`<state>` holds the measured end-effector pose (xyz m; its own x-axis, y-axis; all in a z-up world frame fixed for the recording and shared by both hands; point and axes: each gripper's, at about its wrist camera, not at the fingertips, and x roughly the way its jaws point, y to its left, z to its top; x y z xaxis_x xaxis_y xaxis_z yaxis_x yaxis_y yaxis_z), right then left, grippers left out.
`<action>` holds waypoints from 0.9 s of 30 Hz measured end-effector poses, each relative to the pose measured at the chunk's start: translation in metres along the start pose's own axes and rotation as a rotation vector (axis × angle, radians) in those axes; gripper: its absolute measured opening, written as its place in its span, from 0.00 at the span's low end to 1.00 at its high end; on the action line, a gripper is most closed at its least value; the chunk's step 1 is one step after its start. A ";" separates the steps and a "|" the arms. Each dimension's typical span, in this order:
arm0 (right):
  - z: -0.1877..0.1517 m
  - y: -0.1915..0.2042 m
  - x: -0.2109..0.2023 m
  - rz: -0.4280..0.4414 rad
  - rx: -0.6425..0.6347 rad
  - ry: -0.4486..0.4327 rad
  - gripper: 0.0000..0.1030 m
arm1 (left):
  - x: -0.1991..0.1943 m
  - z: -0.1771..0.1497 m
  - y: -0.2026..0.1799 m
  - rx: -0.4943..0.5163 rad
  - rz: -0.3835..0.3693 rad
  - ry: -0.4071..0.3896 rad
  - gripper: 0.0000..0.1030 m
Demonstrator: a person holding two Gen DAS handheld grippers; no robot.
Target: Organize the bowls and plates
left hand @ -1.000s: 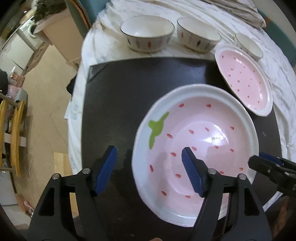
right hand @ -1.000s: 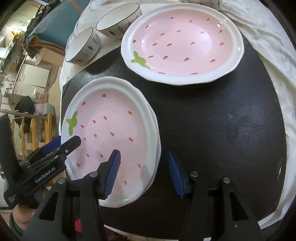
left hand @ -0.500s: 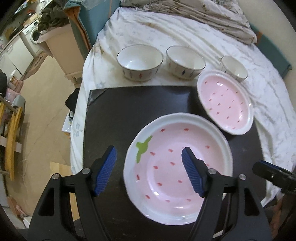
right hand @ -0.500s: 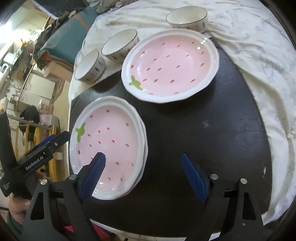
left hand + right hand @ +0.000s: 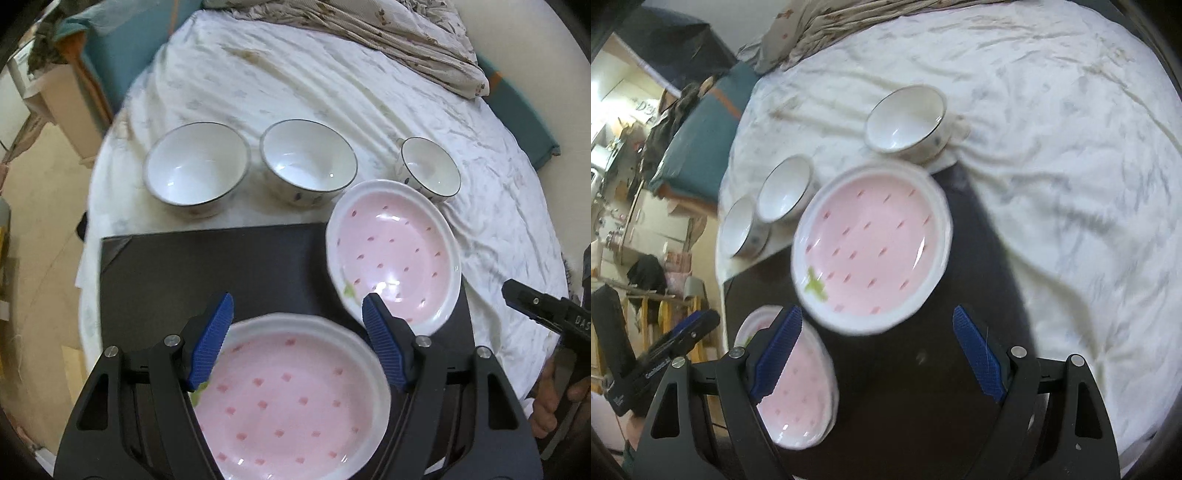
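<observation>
A stack of pink strawberry plates (image 5: 291, 398) rests on the black mat (image 5: 221, 266), right below my left gripper (image 5: 297, 306), which hangs open above it with nothing held. A single pink plate (image 5: 395, 254) lies at the mat's far right corner. Behind the mat, three white bowls (image 5: 195, 171) (image 5: 308, 162) (image 5: 430, 168) stand in a row on the sheet. In the right wrist view my right gripper (image 5: 877, 321) is wide open and bare over the mat, just short of the single plate (image 5: 871, 247), with the stack (image 5: 801, 387) at its left finger.
A wrinkled white sheet (image 5: 369, 92) covers the surface around the mat, with a patterned blanket (image 5: 406, 40) bunched at the back. The floor and furniture (image 5: 44, 92) lie off the left edge. A hand (image 5: 550, 402) holds the other gripper at the right.
The right jaws opened off the rim of the plate stack. Both grippers drew back and upward, so the stack sits lower in view and the bowls and bed show more.
</observation>
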<state>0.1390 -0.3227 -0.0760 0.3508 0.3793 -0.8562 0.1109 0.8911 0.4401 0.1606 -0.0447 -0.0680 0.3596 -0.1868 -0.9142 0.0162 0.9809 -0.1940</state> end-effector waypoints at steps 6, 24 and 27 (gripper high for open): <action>0.023 -0.024 0.024 -0.019 0.038 0.015 0.81 | 0.041 0.017 -0.012 -0.002 -0.017 0.067 0.55; 0.048 -0.042 0.116 -0.072 0.053 0.197 0.32 | 0.119 0.029 -0.025 0.020 -0.060 0.249 0.22; 0.050 -0.041 0.117 -0.081 0.054 0.196 0.33 | 0.124 0.031 -0.027 0.024 -0.072 0.259 0.22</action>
<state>0.2214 -0.3275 -0.1804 0.1519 0.3529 -0.9233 0.1831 0.9079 0.3771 0.2331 -0.0926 -0.1648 0.1058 -0.2610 -0.9595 0.0565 0.9650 -0.2563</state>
